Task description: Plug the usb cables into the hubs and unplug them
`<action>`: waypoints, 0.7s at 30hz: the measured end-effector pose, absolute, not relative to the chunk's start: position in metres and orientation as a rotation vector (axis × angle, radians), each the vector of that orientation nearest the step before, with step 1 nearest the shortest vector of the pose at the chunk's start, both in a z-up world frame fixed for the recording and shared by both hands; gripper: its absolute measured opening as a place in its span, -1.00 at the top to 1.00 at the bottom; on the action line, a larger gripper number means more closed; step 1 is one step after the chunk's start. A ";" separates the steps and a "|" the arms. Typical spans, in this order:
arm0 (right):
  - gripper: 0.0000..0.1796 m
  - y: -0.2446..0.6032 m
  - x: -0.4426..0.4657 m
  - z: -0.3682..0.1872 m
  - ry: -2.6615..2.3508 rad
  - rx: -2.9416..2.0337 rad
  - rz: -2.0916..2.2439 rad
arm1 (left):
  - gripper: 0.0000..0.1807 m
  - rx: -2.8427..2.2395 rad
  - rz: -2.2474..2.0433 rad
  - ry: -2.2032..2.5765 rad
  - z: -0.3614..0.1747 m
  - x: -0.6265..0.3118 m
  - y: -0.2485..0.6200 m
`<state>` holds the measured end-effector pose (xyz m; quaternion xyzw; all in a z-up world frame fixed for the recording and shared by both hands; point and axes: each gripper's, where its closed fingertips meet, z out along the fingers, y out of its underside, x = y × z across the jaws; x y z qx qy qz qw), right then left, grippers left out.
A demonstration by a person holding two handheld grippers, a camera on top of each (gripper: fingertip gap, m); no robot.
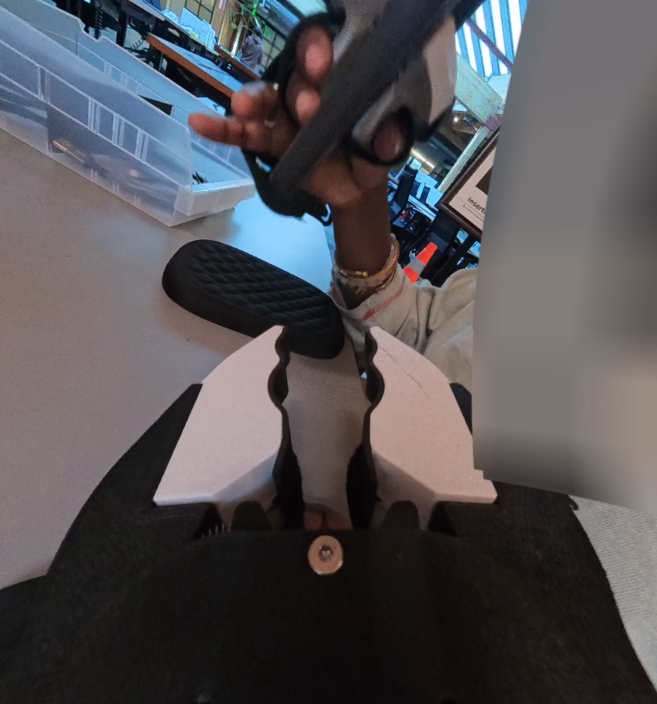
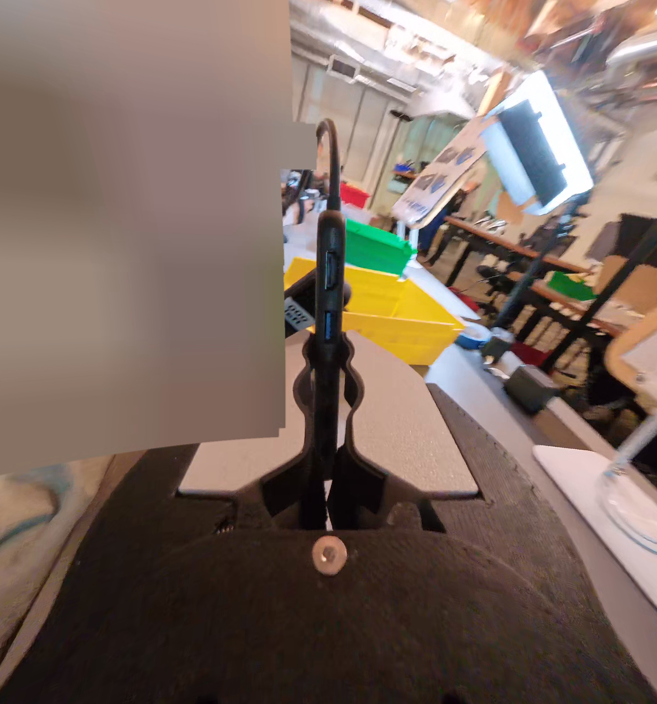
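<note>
My right gripper (image 2: 329, 339) is shut on a slim black USB hub (image 2: 330, 274) and holds it upright in the air. The hub's narrow edge faces the camera, with a blue port and another port showing. The hub's own black cable (image 2: 332, 164) arcs over from its top. My left gripper (image 1: 325, 335) is open and empty, low over the grey table (image 1: 71, 343). In the left wrist view a hand (image 1: 266, 114) holds the other gripper's dark handle (image 1: 357, 95) high above the table. No loose USB cable shows in either view.
A black textured pad (image 1: 250, 297) lies on the table just beyond my left fingertips. A clear plastic bin (image 1: 91, 125) stands at the far left. A yellow bin (image 2: 388, 304) and a green bin (image 2: 376, 247) sit behind the hub. A white mat (image 2: 605, 514) lies at right.
</note>
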<state>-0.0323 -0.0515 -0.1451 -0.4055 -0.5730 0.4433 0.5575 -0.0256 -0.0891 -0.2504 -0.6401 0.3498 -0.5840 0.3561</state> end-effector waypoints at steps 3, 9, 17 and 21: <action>0.86 -0.030 0.001 -0.122 -1.242 -0.953 0.906 | 0.59 -1.660 -1.511 0.902 -0.251 -0.026 -0.089; 0.87 0.017 0.096 -0.087 -0.990 -1.015 0.525 | 0.59 -1.670 -1.522 0.875 -0.251 -0.027 -0.086; 0.86 0.081 0.230 -0.105 -0.764 -1.348 -0.162 | 0.59 -1.680 -1.554 0.853 -0.250 -0.027 -0.085; 0.86 0.112 0.273 -0.138 -0.812 -1.616 -0.468 | 0.59 -1.684 -1.569 0.835 -0.250 -0.028 -0.083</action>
